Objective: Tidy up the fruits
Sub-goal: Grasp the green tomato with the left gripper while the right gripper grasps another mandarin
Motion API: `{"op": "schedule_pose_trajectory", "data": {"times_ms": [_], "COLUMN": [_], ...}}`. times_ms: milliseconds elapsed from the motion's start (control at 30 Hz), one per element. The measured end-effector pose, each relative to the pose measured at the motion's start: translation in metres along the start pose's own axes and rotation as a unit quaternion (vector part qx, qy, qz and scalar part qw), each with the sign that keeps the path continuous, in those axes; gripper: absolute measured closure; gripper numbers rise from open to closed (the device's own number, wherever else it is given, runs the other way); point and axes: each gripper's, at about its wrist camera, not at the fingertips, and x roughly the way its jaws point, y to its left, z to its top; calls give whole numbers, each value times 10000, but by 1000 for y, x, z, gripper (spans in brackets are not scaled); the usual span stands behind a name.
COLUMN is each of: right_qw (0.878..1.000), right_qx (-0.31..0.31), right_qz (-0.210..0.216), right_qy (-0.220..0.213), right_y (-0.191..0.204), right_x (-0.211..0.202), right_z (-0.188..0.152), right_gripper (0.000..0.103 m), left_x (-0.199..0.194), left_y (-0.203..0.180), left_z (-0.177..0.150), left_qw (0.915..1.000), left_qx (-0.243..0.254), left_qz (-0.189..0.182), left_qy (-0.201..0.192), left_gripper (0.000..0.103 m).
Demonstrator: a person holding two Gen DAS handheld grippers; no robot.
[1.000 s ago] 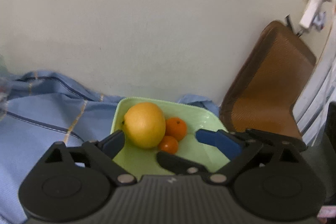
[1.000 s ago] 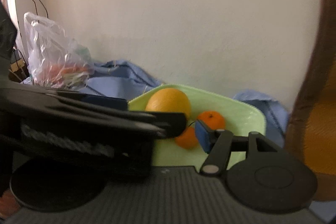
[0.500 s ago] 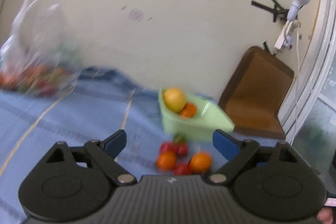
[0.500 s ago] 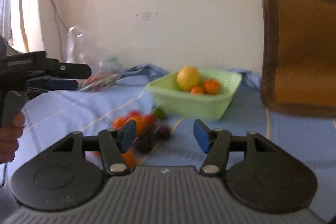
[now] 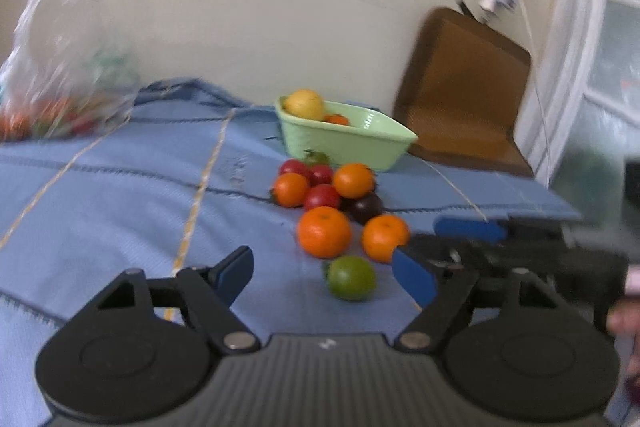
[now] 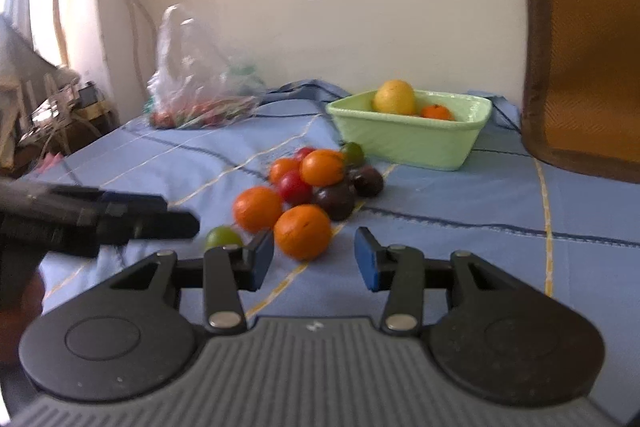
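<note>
Lined up both tongs to scoop from the loose pile: left gripper (image 5: 324,277) closing around the lime (image 5: 351,277), right gripper (image 6: 314,259) narrowing on the orange (image 6: 303,231) at twelve o'clock, neither gripping yet.

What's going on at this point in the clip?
A person holds a gripper in each hand over a loose pile of fruit on the blue cloth. The left gripper frames a green lime, the right gripper an orange. Both jaws are closing but grip nothing yet. The green basket holds a yellow fruit and small oranges.
</note>
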Motion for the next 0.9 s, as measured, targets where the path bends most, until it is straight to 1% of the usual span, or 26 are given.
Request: {"op": "schedule_pose_trajectory", "data": {"times_ms": [67,133,200,267,300,333,367,400,533,700,800,900], "right_qw": [9999,9999,9996,9989,9983,9981,9980,9978,9986,9991,9986,9980], "right_qx": [104,80,94,134,153,192,240,270,236,320,440,546], "right_qz": [19,53,155,262,282,289,326,362,237,-38,-155,-243], "right_qy": [27,80,214,352,484,514,489,492,408,283,242,191], "right_y": [-5,-5,-6,-5,-5,-5,-5,-5,-3,-11,-18,-22], "right_x": [3,8,14,21,26,27,27,27,16,-11,-27,-37], "right_z": [2,4,4,3,3,3,4,4,0,-13,-22,-29], "right_gripper": [55,55,55,55,56,58,63,64,65,65,65,65], "left_x": [7,13,18,23,24,24,24,23,19,17,15,12], "left_y": [-11,-20,-25,-25,-25,-25,-24,-24,-29,-46,-55,-55], "left_z": [-2,-5,-6,-7,-6,-7,-7,-8,-11,-15,-17,-19], "left_qw": [9996,9983,9974,9970,9970,9973,9975,9976,9976,9963,9953,9952], "left_qx": [266,507,604,563,553,504,476,454,437,592,796,820], "left_qz": [11,64,40,-14,6,-25,-25,-50,-113,-311,-277,-305], "left_qy": [79,266,383,539,547,532,530,530,516,531,485,444], "left_gripper": [26,32,35,45,53,60,62,73,72,72,72,72]}}
